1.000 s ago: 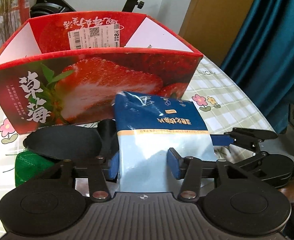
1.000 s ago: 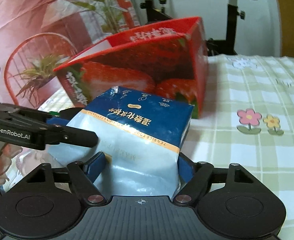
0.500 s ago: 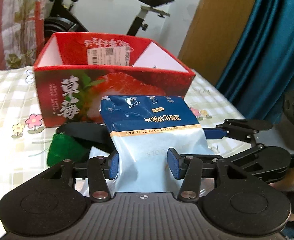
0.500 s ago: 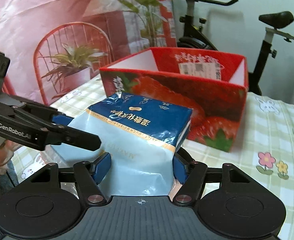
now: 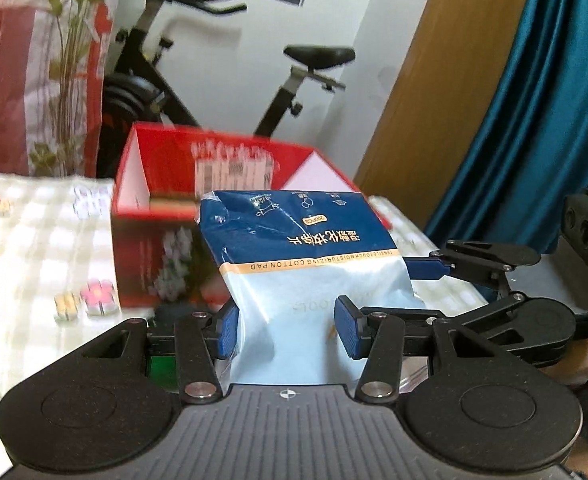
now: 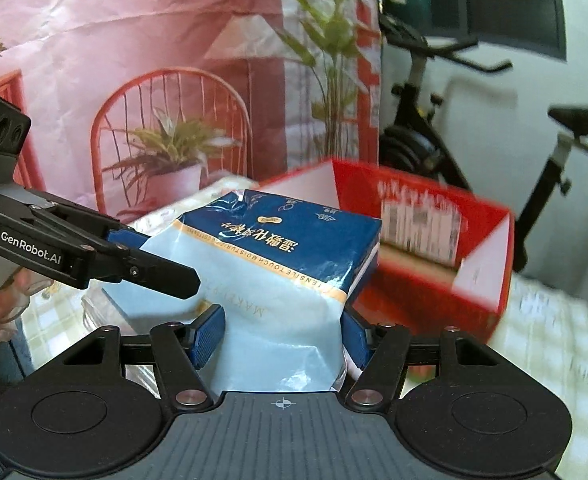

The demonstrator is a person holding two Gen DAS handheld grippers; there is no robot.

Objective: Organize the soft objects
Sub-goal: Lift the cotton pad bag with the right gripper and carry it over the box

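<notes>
Left wrist view: the left gripper (image 5: 285, 330) has its two blue pads pressed into the pale lower part of a bag of cotton pads (image 5: 308, 268), closed on it so that the plastic creases between them. The bag is held up off the table, its dark blue printed end pointing away from the camera. Behind it stands a red box (image 5: 141, 240) with its top open and a white label on the inside of its far wall; the bag's far end overlaps the box's near wall in this view, and I cannot tell whether it is over the opening. The box sits on a checked tablecloth (image 5: 33, 240) printed with small flowers. From the right, the right gripper (image 5: 434, 270) reaches in, one blue pad touching the bag's right edge. An exercise bike (image 5: 229, 80) stands behind the table, beside a teal curtain (image 5: 534, 120).

Right wrist view: the right gripper (image 6: 281, 332) is likewise closed on the pale end of the bag (image 6: 285, 264), blue pads squeezing both sides. The left gripper (image 6: 129, 248) comes in from the left, its fingers at the bag's left side. The red box (image 6: 434, 272) lies beyond and to the right of the bag, motion-blurred. A pink printed backdrop (image 6: 133, 80) showing a chair and plants hangs behind.
</notes>
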